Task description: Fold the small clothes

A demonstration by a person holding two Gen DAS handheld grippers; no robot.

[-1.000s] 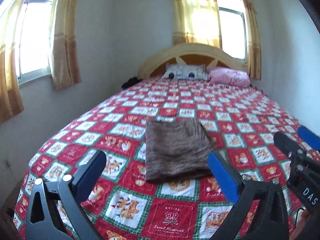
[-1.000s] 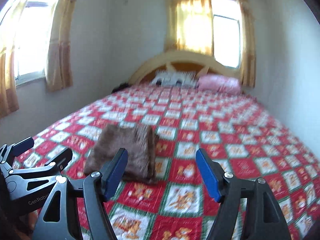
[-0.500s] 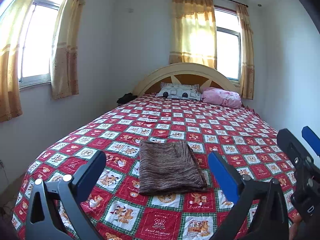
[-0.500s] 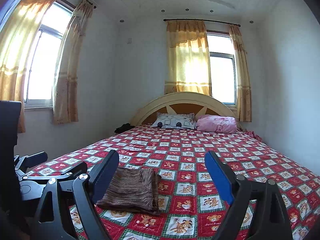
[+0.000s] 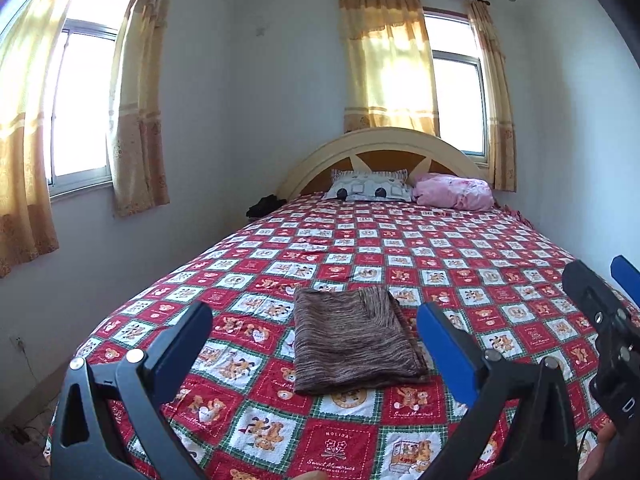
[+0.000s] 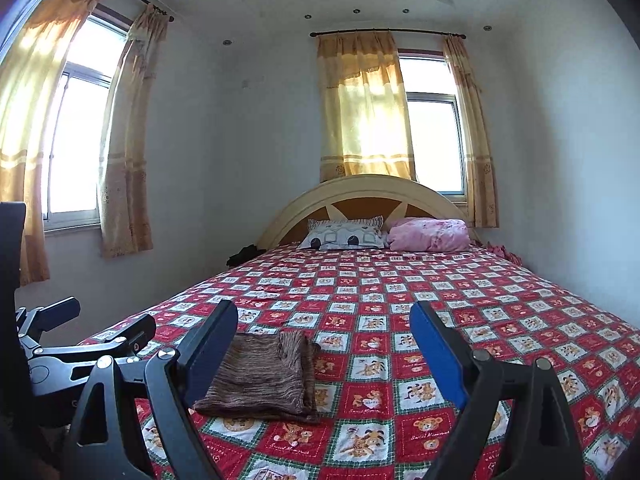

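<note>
My left gripper (image 5: 314, 344) and right gripper (image 6: 324, 344), its jaws just widened, gape empty; the folded brown garment (image 5: 354, 346) lies ahead on the bedspread (image 5: 460, 248), untouched.

Left gripper (image 5: 314, 334) and right gripper (image 6: 324, 328) gape, holding nothing.

I'm seeing open bedspread (image 5: 460, 264) lying all around the folded brown cloth (image 5: 352, 340); only the pillows (image 5: 412, 192) are crowding the headboard (image 5: 380, 144) end.

White-walled bedroom, bed (image 6: 520, 304) in red checked quilt, arched headboard (image 6: 360, 192), two sunlit windows, yellow curtains (image 6: 364, 108), possibly recessed ceiling lights.
</note>
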